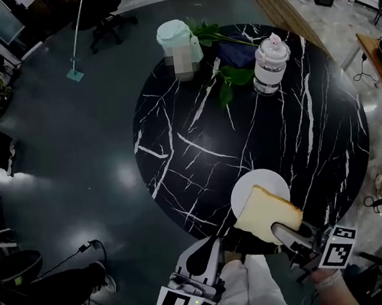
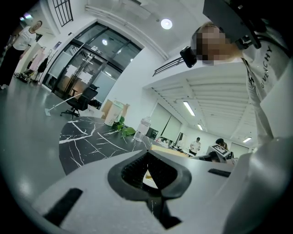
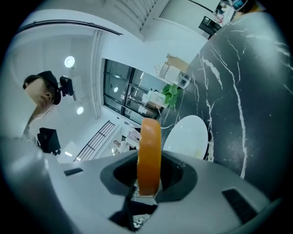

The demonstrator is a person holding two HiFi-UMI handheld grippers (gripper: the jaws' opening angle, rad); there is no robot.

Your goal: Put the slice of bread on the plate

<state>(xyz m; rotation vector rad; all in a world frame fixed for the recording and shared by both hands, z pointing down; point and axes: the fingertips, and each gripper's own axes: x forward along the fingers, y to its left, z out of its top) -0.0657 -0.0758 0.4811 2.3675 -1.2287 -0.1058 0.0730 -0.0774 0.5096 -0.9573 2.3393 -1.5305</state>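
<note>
A slice of bread (image 1: 266,214) with a golden crust hangs over the near edge of a white plate (image 1: 249,188) on the black marble table (image 1: 197,147). My right gripper (image 1: 284,232) is shut on the slice from the near side. In the right gripper view the bread (image 3: 150,151) stands on edge between the jaws of the right gripper (image 3: 149,179), with the plate (image 3: 187,135) just beyond and to the right. My left gripper (image 1: 210,248) hangs at the table's near edge, left of the plate, holding nothing. In its own view the left gripper (image 2: 149,176) has its jaws together.
At the table's far side stand a mint-green jug (image 1: 177,43), a clear plastic bottle (image 1: 270,63), leafy green stems (image 1: 226,75) and a dark blue cloth (image 1: 235,50). An office chair (image 1: 107,17) and a long-handled broom (image 1: 75,38) stand on the floor beyond.
</note>
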